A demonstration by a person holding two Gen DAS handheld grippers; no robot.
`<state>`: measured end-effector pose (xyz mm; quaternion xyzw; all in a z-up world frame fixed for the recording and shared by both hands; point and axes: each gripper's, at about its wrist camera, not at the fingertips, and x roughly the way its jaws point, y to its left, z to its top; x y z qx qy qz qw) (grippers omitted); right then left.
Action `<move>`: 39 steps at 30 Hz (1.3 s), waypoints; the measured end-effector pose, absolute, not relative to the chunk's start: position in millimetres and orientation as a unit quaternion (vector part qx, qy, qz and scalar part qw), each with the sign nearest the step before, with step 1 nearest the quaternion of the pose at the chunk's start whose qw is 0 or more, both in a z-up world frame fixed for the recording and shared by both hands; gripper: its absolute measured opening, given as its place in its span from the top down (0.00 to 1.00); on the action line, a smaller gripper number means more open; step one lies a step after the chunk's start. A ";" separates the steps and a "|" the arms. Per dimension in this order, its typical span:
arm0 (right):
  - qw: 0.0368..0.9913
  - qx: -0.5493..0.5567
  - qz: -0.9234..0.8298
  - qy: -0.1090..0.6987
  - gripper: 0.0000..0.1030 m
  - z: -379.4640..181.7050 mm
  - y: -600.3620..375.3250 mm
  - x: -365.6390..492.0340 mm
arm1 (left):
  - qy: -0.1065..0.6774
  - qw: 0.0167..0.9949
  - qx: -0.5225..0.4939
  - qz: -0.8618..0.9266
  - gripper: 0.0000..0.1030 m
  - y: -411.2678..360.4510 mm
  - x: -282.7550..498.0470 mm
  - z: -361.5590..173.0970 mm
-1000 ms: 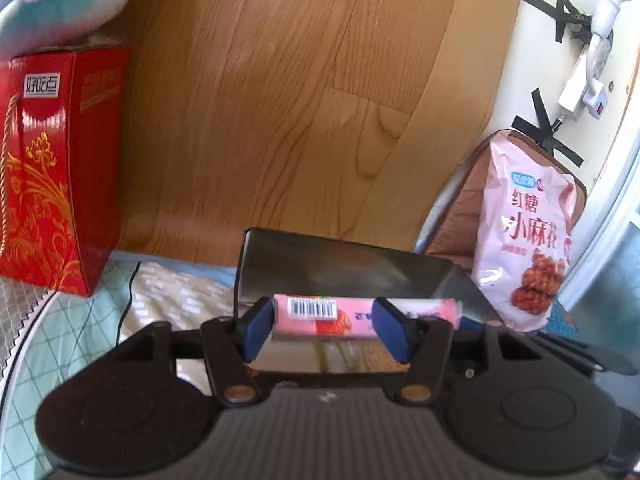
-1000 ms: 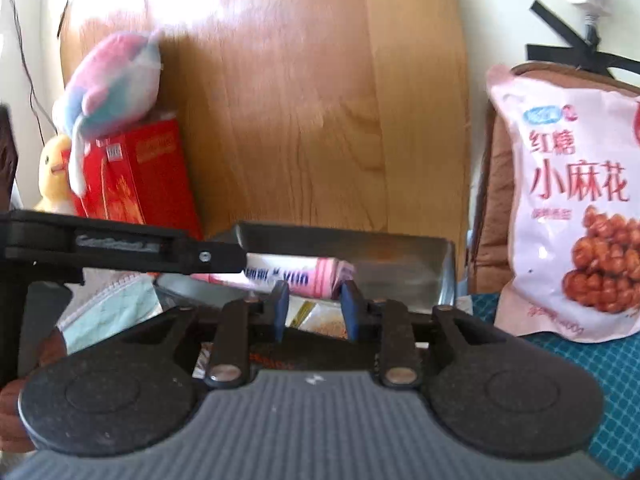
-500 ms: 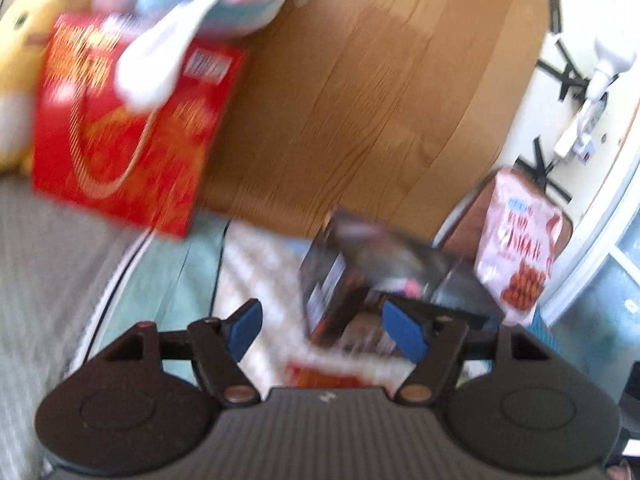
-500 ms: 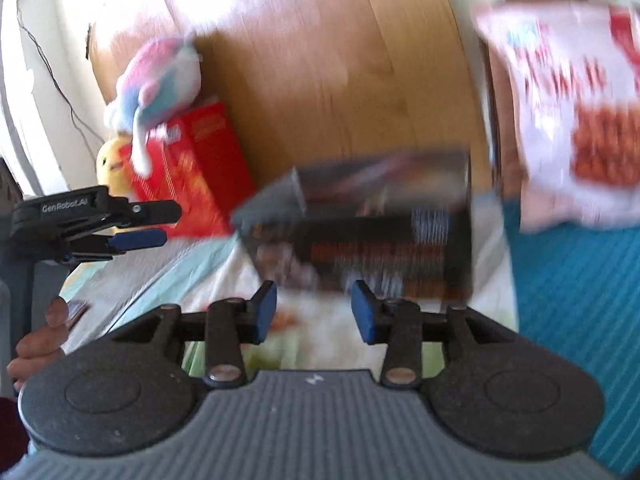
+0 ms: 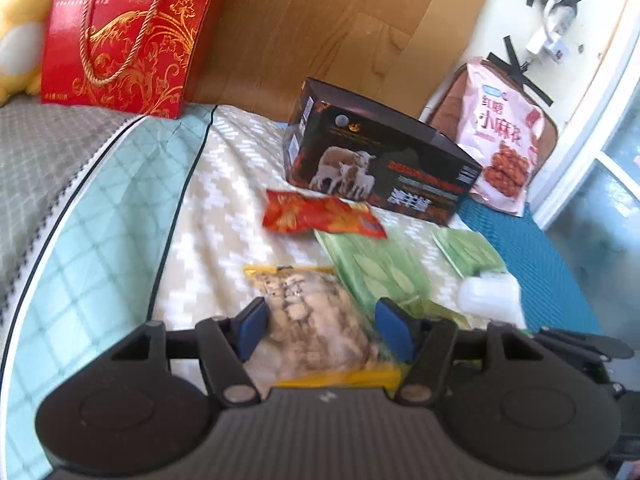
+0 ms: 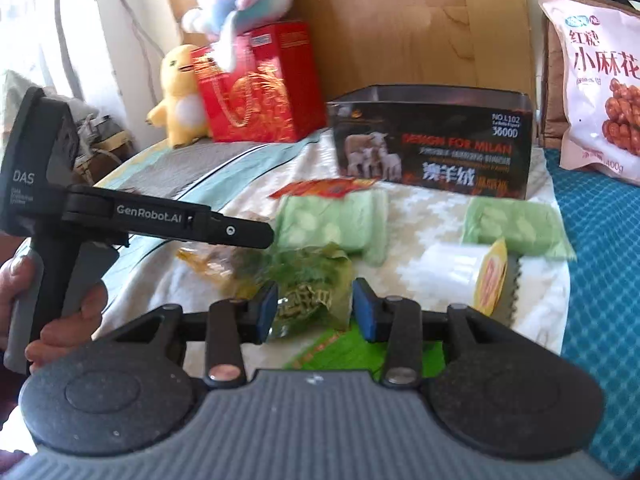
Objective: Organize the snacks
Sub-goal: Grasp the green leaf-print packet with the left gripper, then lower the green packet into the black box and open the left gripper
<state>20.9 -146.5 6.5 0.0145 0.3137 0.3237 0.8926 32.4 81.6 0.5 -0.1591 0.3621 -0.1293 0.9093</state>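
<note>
**Both jaws over loose packets, the box up ahead**

The relation that mattered was plain: the yellow-edged snack bag (image 5: 308, 320) lay straight between the jaws of the left gripper (image 5: 326, 330), its long axis running away from the camera, along the fingers, not across them. The blue pads flanked it on either side; the jaws were closing, but blur kept me from telling whether the pads yet pressed the bag. The right gripper (image 6: 316, 308) likewise straddled a crumpled green packet (image 6: 310, 280), its jaws part-way apart and seemingly not yet clamped.

All the loose snacks lay on the bed, on a pale patterned cover (image 5: 224, 200): a red packet (image 5: 320, 216), two flat green packs (image 5: 378, 270), and a white roll (image 6: 460, 272) near the right gripper. The open black box (image 5: 380, 160), judged the likely destination, stood beyond them, further along both grippers' lines.

Both grippers pointed forward and downward at the bed. In the right wrist view the left gripper's handle sat in the person's hand (image 6: 24, 292), off to the left side.
</note>
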 end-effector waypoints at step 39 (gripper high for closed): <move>0.927 -0.033 0.299 0.225 0.83 41.7 -167.0 50.5 | 0.353 0.894 -0.146 -0.236 0.49 25.7 89.4 74.4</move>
